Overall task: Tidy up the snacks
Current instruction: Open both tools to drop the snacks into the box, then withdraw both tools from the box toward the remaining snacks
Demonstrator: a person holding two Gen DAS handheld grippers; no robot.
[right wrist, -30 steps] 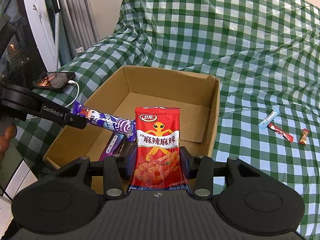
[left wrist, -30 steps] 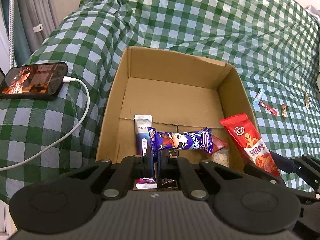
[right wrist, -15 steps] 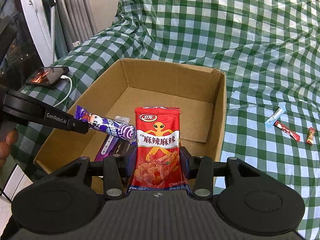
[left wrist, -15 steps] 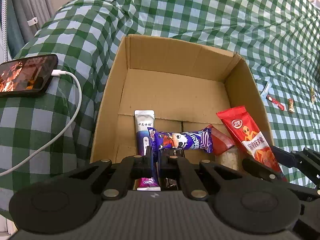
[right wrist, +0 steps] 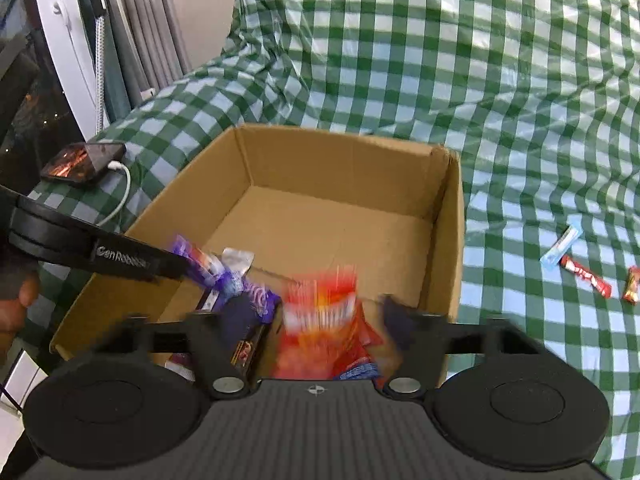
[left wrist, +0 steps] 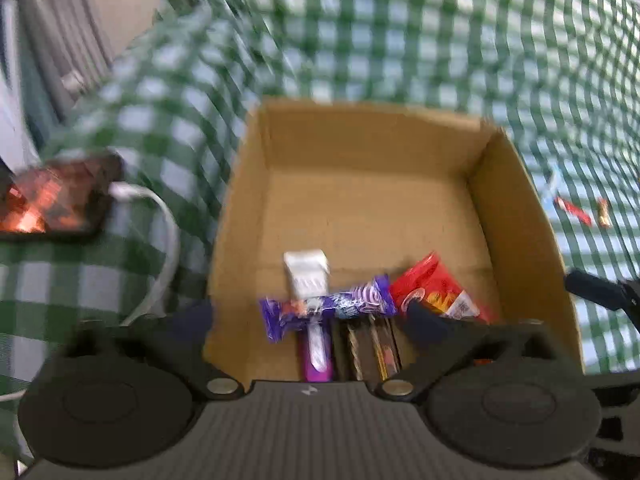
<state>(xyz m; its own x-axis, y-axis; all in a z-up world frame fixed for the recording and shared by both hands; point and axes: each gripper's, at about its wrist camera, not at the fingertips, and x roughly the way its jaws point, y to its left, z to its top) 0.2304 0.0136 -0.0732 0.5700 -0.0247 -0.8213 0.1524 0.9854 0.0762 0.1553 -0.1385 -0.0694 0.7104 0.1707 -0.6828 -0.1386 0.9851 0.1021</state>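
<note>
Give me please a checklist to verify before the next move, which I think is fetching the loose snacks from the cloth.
1. Right gripper holds nothing, jaws wide apart: ok.
2. Left gripper holds nothing, jaws wide apart: ok.
3. Red packet and purple bar at rest inside the cardboard box: cannot tell, both are blurred.
4. Blue wrapper, red bar and small candy lie uncovered on the cloth right of the box: ok.
5. Phone is on the box's other side, off that path: ok.
</note>
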